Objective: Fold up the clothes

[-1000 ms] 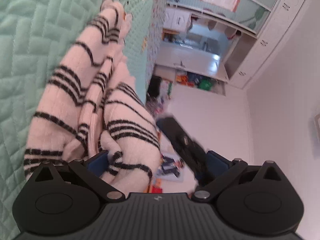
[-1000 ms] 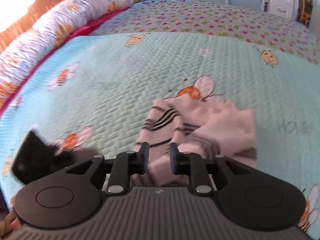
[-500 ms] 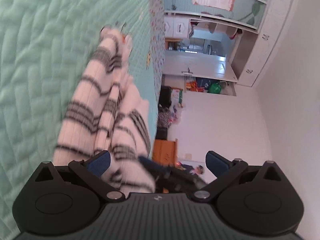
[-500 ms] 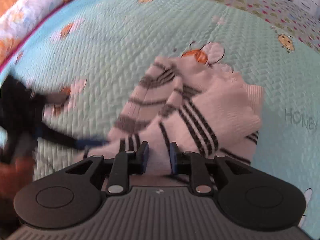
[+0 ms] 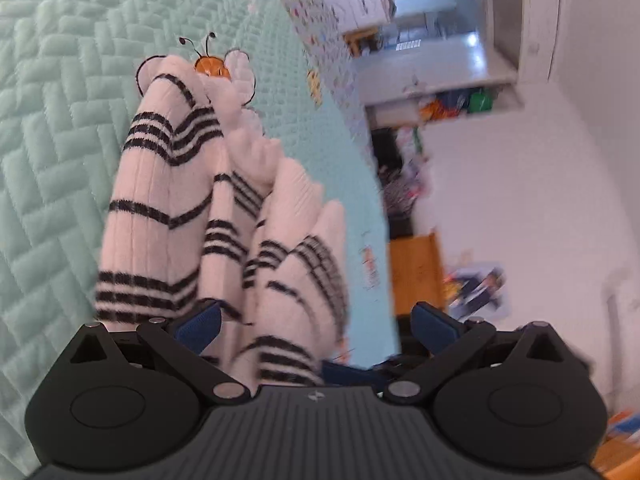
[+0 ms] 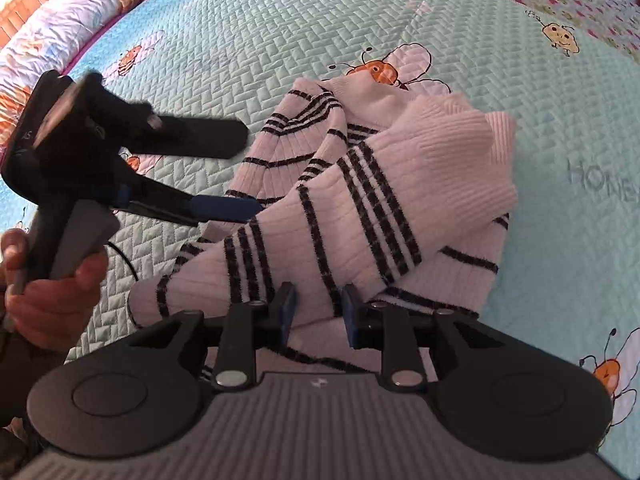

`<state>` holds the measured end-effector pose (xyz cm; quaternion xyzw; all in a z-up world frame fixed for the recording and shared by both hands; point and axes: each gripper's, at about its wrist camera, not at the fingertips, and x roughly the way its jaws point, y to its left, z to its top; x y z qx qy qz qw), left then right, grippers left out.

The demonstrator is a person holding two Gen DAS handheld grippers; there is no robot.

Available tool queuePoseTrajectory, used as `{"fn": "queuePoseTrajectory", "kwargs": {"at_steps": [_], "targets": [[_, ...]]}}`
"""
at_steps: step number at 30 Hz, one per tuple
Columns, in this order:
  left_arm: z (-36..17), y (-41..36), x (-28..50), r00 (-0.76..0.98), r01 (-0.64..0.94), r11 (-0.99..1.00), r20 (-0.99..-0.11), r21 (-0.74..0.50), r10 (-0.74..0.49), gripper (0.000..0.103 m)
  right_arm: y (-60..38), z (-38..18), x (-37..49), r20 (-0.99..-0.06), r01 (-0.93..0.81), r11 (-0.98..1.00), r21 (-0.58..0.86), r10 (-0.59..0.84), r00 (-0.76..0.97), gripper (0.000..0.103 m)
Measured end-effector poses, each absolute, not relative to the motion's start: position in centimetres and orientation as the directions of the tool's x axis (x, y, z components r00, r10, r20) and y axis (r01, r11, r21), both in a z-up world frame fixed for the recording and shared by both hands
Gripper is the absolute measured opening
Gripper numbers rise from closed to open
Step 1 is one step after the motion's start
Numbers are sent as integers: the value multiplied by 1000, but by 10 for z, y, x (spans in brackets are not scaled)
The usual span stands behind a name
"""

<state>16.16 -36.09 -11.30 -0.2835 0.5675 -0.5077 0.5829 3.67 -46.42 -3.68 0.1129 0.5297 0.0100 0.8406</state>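
A white knit sweater with black stripes (image 6: 360,200) lies bunched on the mint quilted bedspread (image 6: 224,40), over a bee print. My right gripper (image 6: 317,312) points down at the sweater's near edge. A fold of the knit fills the gap between its blue pads, which still touch it, and the jaws are opening. My left gripper (image 6: 248,172) comes in from the left in a person's hand (image 6: 52,300). It is wide open, and its lower blue pad touches the sweater's left edge. In the left wrist view the sweater (image 5: 168,208) runs between the spread fingers of the left gripper (image 5: 316,326).
A long floral bolster (image 6: 80,12) lies along the far left of the bed. The bed's edge (image 5: 360,184) drops to a floor with scattered toys, a wooden piece (image 5: 416,272) and white cupboards (image 5: 532,20) beyond.
The right gripper sank closer to the sweater, which now lies spread lower on the bed. The left gripper rolled, stayed open and moved in to the sweater's left edge.
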Motion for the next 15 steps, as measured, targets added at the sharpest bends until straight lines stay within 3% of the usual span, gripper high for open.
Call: {"fn": "queuePoseTrajectory", "kwargs": {"at_steps": [10,15], "targets": [[-125,-352,169,-175,212,275,-313,-938,-933,98,-471,-24,28,-844,102,965,241,156,513,27],[-135,-347,160,-200,79,209,-221,-975,-954,98,-482,-7,55,-823,198,961,192,48,566,28]]}}
